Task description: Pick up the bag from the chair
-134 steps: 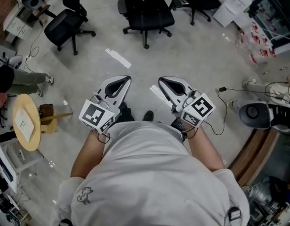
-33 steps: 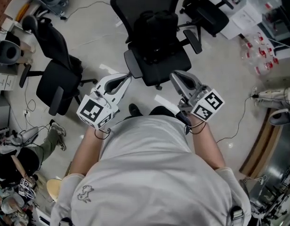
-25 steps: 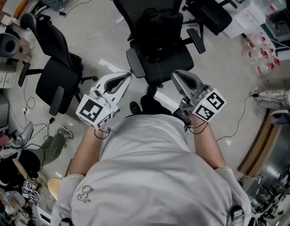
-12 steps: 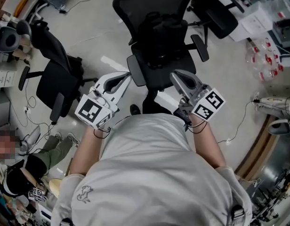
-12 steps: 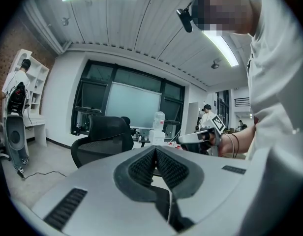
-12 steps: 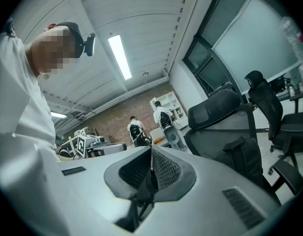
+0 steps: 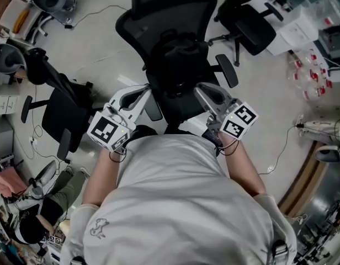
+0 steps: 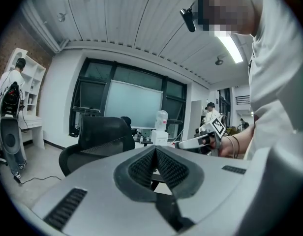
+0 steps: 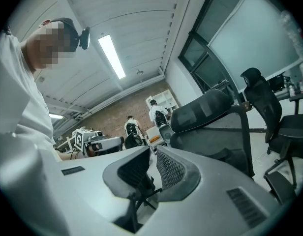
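A black bag (image 7: 178, 57) lies on the seat of a black office chair (image 7: 159, 10) straight ahead in the head view. My left gripper (image 7: 148, 89) hovers at the seat's near left corner, shut and empty. My right gripper (image 7: 198, 88) is at the seat's near right edge, below the armrest (image 7: 226, 70), also shut with nothing held. The bag sits a short way beyond both tips. In the left gripper view the jaws (image 8: 154, 150) meet, with a chair back (image 8: 105, 132) behind them. The right gripper view shows its jaws (image 9: 153, 151) and the chair back (image 9: 205, 113).
Another black chair (image 7: 59, 112) stands close on the left and a third (image 7: 250, 26) at the upper right. White boxes (image 7: 297, 29) and clear bottles (image 7: 313, 76) sit at the right. A cable (image 7: 280, 148) trails on the floor. A person's leg (image 7: 65, 195) is at lower left.
The chair with the bag has come closer, from far ahead to between the two gripper tips. Both grippers kept their pose and stayed shut.
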A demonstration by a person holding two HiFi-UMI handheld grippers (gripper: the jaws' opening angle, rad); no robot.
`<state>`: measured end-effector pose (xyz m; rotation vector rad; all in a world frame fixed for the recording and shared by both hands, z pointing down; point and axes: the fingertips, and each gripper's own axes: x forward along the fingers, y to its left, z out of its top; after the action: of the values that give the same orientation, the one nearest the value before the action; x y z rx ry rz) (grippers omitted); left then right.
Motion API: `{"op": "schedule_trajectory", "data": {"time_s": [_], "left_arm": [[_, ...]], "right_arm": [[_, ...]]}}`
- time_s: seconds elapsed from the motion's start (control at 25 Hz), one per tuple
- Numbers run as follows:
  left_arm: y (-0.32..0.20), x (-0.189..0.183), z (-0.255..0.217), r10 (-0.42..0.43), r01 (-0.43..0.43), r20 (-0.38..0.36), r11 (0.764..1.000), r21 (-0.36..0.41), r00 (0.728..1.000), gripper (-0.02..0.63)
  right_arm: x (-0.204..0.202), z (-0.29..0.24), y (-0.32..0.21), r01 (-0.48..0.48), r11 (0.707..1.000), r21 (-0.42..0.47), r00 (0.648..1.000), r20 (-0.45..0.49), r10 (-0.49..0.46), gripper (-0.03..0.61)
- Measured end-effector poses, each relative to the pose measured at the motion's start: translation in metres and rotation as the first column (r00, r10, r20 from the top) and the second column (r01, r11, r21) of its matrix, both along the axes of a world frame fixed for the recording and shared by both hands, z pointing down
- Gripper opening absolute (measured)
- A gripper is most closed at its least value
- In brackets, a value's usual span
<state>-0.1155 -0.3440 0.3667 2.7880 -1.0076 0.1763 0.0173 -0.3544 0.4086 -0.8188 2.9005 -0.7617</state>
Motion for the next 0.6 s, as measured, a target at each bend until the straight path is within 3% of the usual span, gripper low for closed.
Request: {"op": "schedule_trajectory", "data": {"time_s": [0.32, 0.6], "left_arm": [[-0.047, 0.004, 0.012, 0.015, -0.016, 0.029, 1.000, 0.010, 0.999, 0.012], [-0.086, 0.014, 0.031, 0.088, -0.087, 0.023, 0.996, -0.037, 0.996, 0.012]], "right_arm": [[0.015, 0.023, -0.057, -0.065, 0.997, -0.039, 0.998, 0.001, 0.065, 0.038], [0.019, 0.059, -0.090, -0.117, 0.983, -0.138, 0.993, -0.015, 0.116, 0.120]]}}
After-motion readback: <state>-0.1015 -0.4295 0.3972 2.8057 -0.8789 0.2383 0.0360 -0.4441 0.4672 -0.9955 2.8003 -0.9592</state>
